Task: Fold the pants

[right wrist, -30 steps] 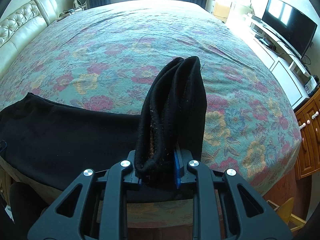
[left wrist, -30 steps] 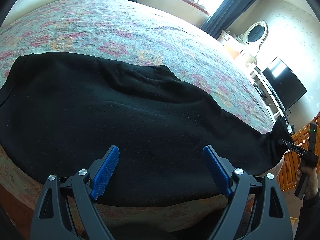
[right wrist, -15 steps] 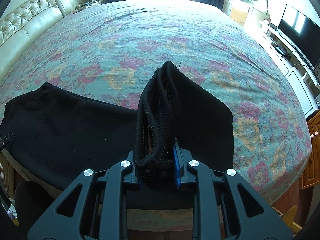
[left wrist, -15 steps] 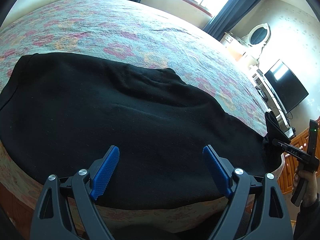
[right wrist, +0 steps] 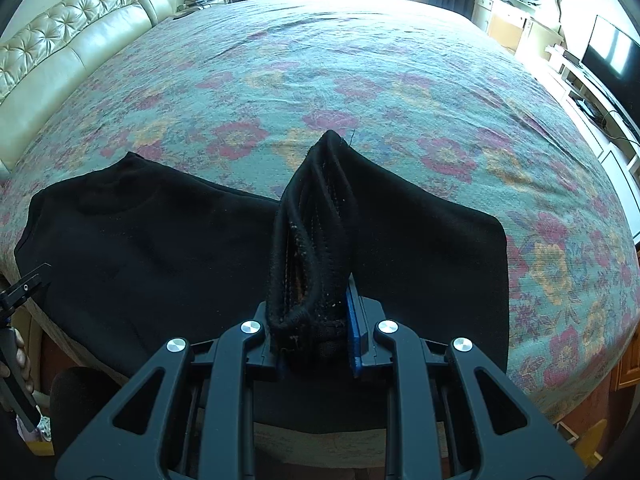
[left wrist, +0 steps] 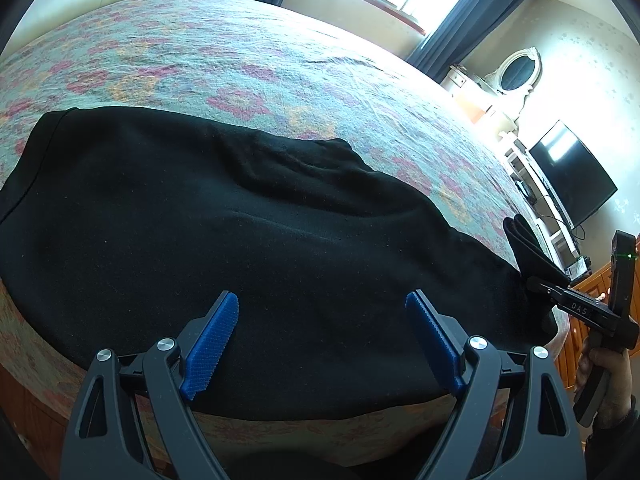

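Black pants lie flat along the near edge of a bed with a floral bedspread. My left gripper is open and empty, hovering above the waist half of the pants. My right gripper is shut on the bunched leg cuffs and holds them lifted, with the legs folding back over the pants. In the left wrist view the right gripper shows at the far right with the cuffs standing up from it.
A cream tufted sofa runs along the bed's far left side. A TV on a white stand and a wooden cabinet stand to the right. The bed's near edge lies just under both grippers.
My right gripper has carried the cuffs to the left, over the pants, so more leg fabric now lies folded behind it. My left gripper stays open in nearly the same place.
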Demonstrator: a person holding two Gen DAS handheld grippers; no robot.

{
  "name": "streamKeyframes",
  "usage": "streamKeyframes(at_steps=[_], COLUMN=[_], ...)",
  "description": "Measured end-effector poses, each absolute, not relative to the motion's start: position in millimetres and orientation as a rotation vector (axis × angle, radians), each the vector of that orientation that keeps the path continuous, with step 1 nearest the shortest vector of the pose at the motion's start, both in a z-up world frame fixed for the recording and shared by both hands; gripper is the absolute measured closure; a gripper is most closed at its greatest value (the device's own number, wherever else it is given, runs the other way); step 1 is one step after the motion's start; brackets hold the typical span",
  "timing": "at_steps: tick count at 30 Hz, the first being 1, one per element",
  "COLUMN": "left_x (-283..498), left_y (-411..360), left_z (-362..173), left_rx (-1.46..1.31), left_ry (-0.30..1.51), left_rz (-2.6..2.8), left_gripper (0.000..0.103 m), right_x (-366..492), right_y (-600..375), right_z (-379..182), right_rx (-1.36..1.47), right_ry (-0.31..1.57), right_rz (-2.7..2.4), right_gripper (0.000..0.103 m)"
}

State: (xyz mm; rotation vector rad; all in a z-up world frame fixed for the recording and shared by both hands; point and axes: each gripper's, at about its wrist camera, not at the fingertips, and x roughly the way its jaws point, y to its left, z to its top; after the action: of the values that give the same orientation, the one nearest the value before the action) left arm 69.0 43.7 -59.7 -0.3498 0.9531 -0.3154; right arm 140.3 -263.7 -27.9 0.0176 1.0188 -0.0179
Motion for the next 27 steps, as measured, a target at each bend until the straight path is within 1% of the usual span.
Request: streamKeyframes(at_steps=[13, 27], left_x=[73, 74], left_y=[49, 52], left_z=[-60, -60], left_rx=[-0.363, -0.369], left_ry=[0.956, 0.958], left_rz=[-0.309, -0.309], left_gripper=[0.018, 0.018], right_x=[147, 152], right_y=[-208, -176], right_z=[-43, -54], right_rx=[0.025, 0.024], right_ry=[1.042, 1.062], right_rz=[0.081, 0.134], right_gripper=[0.081, 0.081])
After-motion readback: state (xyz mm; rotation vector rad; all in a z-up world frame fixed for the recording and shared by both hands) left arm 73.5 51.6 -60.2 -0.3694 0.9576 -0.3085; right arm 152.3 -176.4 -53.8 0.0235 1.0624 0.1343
